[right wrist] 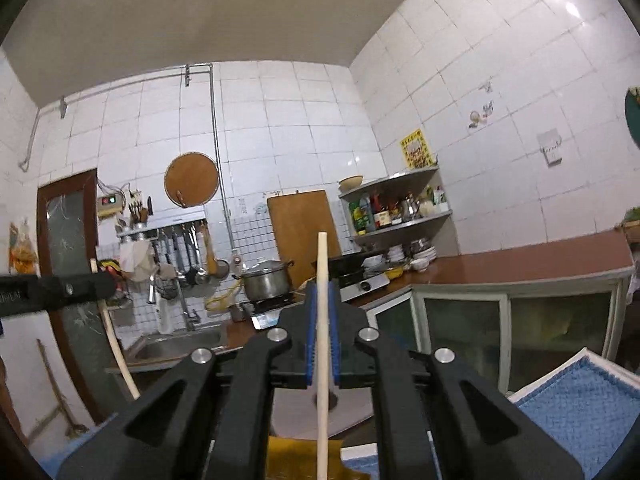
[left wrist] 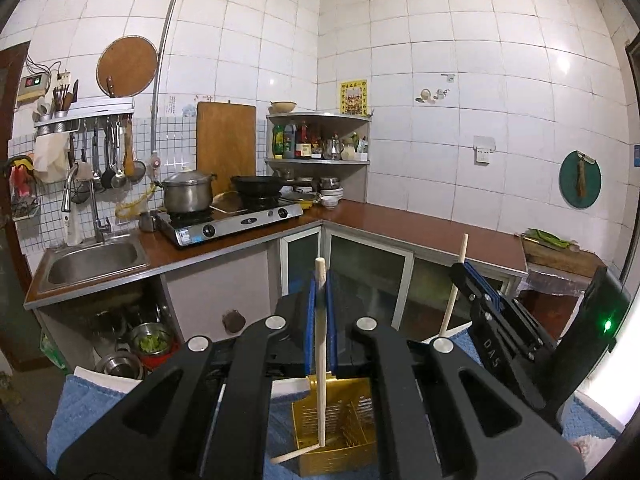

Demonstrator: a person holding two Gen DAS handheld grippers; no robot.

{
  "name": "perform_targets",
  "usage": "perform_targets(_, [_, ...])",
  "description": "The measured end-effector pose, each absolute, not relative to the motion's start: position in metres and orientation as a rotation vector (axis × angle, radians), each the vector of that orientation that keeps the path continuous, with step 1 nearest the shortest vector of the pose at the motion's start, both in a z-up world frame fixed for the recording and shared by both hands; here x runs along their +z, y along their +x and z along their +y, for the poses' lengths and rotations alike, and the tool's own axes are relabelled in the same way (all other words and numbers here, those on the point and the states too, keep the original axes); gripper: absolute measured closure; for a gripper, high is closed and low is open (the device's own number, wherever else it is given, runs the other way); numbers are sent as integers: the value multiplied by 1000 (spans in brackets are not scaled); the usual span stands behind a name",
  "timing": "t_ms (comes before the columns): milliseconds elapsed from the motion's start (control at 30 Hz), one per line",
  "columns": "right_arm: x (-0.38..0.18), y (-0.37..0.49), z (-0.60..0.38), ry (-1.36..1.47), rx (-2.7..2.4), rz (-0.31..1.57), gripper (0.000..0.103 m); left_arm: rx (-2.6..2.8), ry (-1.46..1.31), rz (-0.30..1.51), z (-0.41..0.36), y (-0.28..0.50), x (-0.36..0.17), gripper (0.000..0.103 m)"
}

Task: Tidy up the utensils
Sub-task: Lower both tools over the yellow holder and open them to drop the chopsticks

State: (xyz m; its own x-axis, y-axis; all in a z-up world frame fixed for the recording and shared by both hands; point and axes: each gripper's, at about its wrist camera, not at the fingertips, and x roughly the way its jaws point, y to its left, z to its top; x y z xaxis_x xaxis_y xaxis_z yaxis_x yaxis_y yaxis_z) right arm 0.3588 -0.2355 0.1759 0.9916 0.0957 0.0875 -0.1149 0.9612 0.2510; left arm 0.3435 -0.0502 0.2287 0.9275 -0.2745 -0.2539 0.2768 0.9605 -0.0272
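Left hand-held gripper (left wrist: 320, 304) pinching chopstick (left wrist: 320, 360); right hand-held gripper (right wrist: 322, 320) pinching second chopstick (right wrist: 322, 360). Best: keep both upright, lower tips straight into gold basket (left wrist: 340, 420).

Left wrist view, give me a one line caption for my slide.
Left gripper and right gripper each clamp a wooden chopstick above a gold utensil basket on a blue towel.

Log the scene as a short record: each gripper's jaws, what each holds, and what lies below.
left gripper: jaws shut on a chopstick, roughly upright
right gripper: jaws shut on a second chopstick, upright
below: gold basket on a blue towel
loose chopstick: lying at the basket's front edge
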Motion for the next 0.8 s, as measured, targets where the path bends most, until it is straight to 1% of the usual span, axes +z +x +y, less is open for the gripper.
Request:
perform_targets(100, [174, 359, -228, 210, 100, -86, 97, -270, 13, 235, -50, 348, 225, 99])
perform_targets(233, [167, 359, -222, 153, 95, -80, 97, -269, -8, 261, -50, 362, 210, 99])
perform_targets(433, [146, 357, -218, 87, 80, -64, 97, -272, 3, 301, -50, 377, 175, 99])
perform_targets(800, [131, 351, -219, 58, 133, 26, 97, -274, -49, 414, -38, 394, 115, 99])
